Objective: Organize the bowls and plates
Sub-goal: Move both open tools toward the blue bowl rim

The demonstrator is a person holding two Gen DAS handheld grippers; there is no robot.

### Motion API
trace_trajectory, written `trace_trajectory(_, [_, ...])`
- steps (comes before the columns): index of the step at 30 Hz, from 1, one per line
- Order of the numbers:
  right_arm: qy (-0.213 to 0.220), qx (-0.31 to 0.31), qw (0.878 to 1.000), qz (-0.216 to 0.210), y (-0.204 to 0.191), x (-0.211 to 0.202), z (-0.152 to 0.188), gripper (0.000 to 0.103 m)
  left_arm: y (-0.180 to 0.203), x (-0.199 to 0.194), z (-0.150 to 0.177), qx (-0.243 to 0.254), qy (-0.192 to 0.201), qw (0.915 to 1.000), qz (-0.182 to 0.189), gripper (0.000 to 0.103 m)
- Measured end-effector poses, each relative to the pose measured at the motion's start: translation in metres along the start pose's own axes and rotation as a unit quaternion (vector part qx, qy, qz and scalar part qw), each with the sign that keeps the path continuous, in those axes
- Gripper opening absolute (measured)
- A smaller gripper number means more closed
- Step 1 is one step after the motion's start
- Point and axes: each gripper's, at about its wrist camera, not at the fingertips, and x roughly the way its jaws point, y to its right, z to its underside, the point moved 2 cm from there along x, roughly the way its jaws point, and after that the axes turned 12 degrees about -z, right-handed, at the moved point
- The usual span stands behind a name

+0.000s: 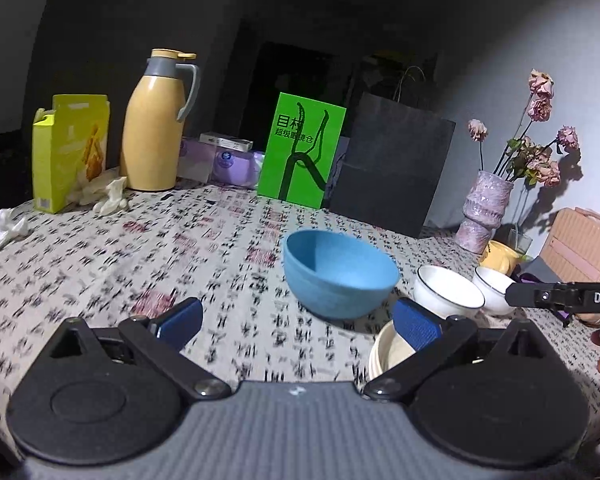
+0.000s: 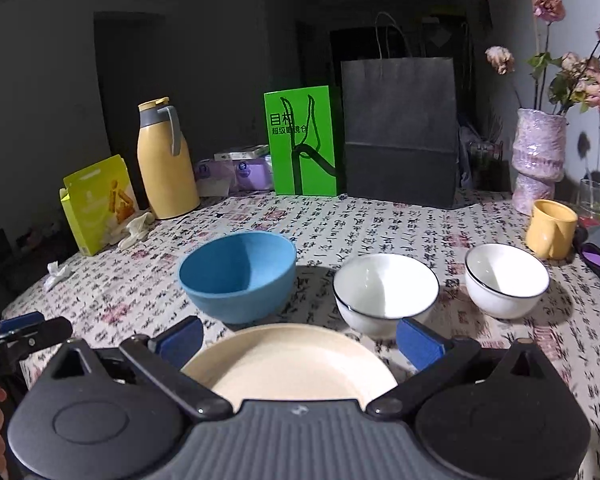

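Tablecloth [image 2: 340, 220] | blue bowl [image 2: 238, 276], cream plate [image 2: 292, 364] | both tongs [image 1: 298, 320] [image 2: 298, 340] agape, empty

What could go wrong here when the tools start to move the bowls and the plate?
1. The two white bowls stand close together; lifting one may knock the other.
2. The yellow mug and vase are just behind them, so a wide swing might tip them.
3. The cream plate lies flat under the open right tool, so its fingers may slip on the rim.

The green box [image 2: 302, 142] reads "目村" with a smaller, partly hidden line below; the right gripper [image 1: 560, 298] shows "DAS".
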Motion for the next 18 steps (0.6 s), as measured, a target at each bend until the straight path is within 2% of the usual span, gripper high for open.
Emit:
trace_trajectory(8, [-0.031,-0.003,1.0,0.003,-0.003,0.04,-0.039,0.103,-0.003,0.036,-0.032,-0.004,-0.025,0.9996,0.011,0.103])
trace_trajectory(13, [-0.062,0.008,0.998,-0.023,-0.007,0.07,-0.059,0.103,-0.005,0.057,-0.049,-0.019,-0.054,0.9981,0.02,0.103])
trace_trajectory(18, [-0.074,0.008,0.997,-0.029,-0.012,0.096,-0.073,0.103,-0.004,0.074,-0.06,-0.026,-0.07,0.9971,0.013,0.103])
